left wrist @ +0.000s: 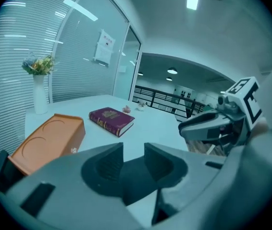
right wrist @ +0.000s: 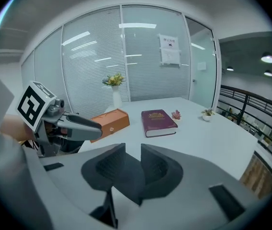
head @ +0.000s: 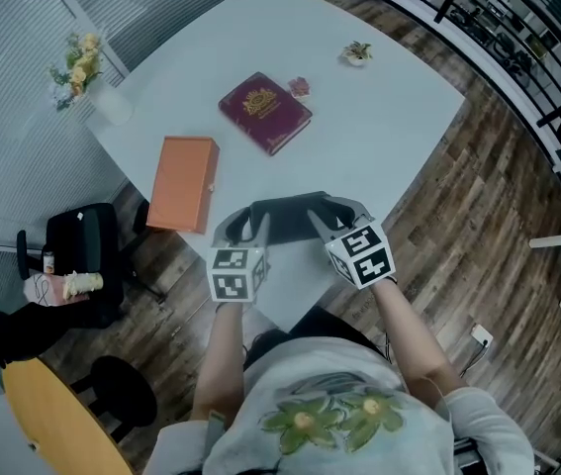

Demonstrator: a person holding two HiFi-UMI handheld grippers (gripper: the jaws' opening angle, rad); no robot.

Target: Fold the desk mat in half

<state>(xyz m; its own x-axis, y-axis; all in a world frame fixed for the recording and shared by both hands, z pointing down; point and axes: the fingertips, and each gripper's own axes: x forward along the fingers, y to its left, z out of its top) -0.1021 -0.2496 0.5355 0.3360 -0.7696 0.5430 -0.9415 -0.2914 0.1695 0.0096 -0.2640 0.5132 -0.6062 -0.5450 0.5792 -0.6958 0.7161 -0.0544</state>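
The dark grey desk mat (head: 290,209) is at the near edge of the white table (head: 379,137), bunched up between my two grippers. My left gripper (head: 247,228) holds its left end and my right gripper (head: 322,224) its right end. In the left gripper view, dark mat (left wrist: 136,178) fills the lower part of the gap at the left gripper (left wrist: 133,158), with the right gripper (left wrist: 204,124) close alongside. In the right gripper view, the mat (right wrist: 126,183) sits between the jaws of the right gripper (right wrist: 132,163) and a fold hangs below.
An orange box (head: 183,183) lies just left of the mat, and a maroon book (head: 265,113) lies beyond it. A small pink item (head: 300,87), a little plant (head: 357,53) and a flower vase (head: 87,72) stand further back. A black chair (head: 82,250) is by the table's left.
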